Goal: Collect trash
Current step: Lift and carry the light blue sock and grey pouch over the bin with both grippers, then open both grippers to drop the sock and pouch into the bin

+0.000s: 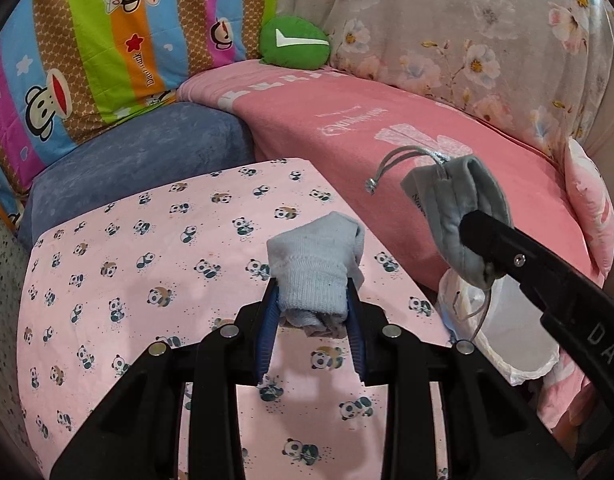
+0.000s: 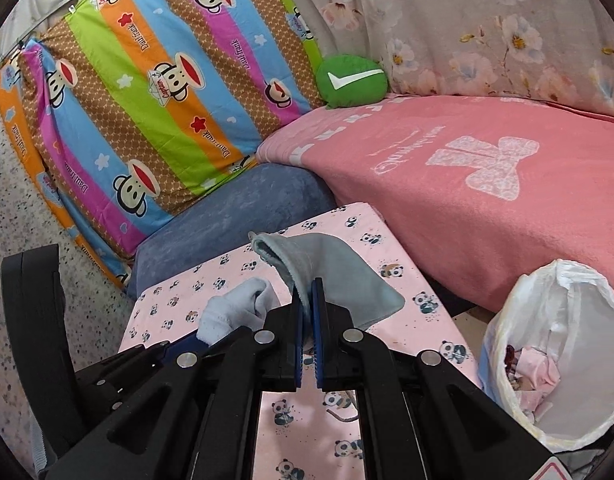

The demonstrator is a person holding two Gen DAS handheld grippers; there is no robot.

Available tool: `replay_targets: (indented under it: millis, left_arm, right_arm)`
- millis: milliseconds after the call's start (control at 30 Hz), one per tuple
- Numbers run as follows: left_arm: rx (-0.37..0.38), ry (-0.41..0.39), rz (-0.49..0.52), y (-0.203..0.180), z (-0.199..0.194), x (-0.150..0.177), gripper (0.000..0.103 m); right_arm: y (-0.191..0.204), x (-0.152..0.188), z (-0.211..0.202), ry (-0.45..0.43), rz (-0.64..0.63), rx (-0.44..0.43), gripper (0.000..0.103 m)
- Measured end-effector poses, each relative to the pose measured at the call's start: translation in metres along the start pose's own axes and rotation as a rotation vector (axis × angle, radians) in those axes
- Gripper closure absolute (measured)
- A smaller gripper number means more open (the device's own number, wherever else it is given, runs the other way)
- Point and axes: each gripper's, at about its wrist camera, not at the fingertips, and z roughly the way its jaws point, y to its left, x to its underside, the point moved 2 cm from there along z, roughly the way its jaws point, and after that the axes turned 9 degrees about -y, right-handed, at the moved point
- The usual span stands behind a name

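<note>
A: Over the panda-print cover (image 1: pixel 155 248), L wrist view: left gripper (image 1: pixel 313 300) has its blue pads pinching a rolled pale-blue sock (image 1: pixel 313 272), held clear above the cover. Confirm R side?

B: Right gripper (image 2: pixel 308 312): pads pressed nearly together on a grey drawstring pouch (image 2: pixel 331 268); fabric fans out past the tips. The sock (image 2: pixel 235 312) shows at lower left of this view, beside the right gripper's linkage.

A: L view adds: the pouch (image 1: pixel 463 216) seen side-on w/ its cord and metal cord end trailing over the pink blanket (image 1: pixel 447 128). Cord not visible in R view.

B: R view adds: white-lined trash bin (image 2: pixel 579 360) w/ open mouth, pink and dark scraps inside, standing on the floor between cover edge and blanket. L view shows only its rim (image 1: pixel 519 360), below the pouch; contents hidden there.

A: Background, both views: green cushion (image 1: pixel 295 42) w/ white check mark, striped monkey-print quilt (image 1: pixel 107 40), blue cushion (image 1: pixel 139 164).
</note>
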Motion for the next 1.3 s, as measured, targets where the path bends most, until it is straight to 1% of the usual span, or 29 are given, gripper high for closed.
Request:
replay_targets:
  millis: [333,633,1000,1100,1300]
  left_arm:
    - [0.064,-0.012,0.096,-0.065,-0.009,-0.002,0.073]
    - [0.115,-0.015,0.158,-0.113,-0.011,-0.003,0.073]
    - [0.174,-0.01,0.221,-0.159,-0.011,-0.002,0.073]
    - [0.19,-0.007,0.233,-0.17,-0.01,0.0,0.072]
    - [0.228,0.006,0.236,-0.184,-0.005,0.0,0.071]
  right_arm:
    - [-0.057,-0.022,-0.054,-0.079,0.053,0.063,0.098]
    - [-0.11,-0.035,-0.093,-0.124,0.086,0.127,0.098]
    - [-0.158,-0.035,-0.123,-0.154,0.122,0.183,0.098]
    - [-0.166,-0.035,-0.127,-0.157,0.128,0.192,0.098]
    - [-0.183,-0.033,-0.135,-0.158,0.141,0.214,0.098]
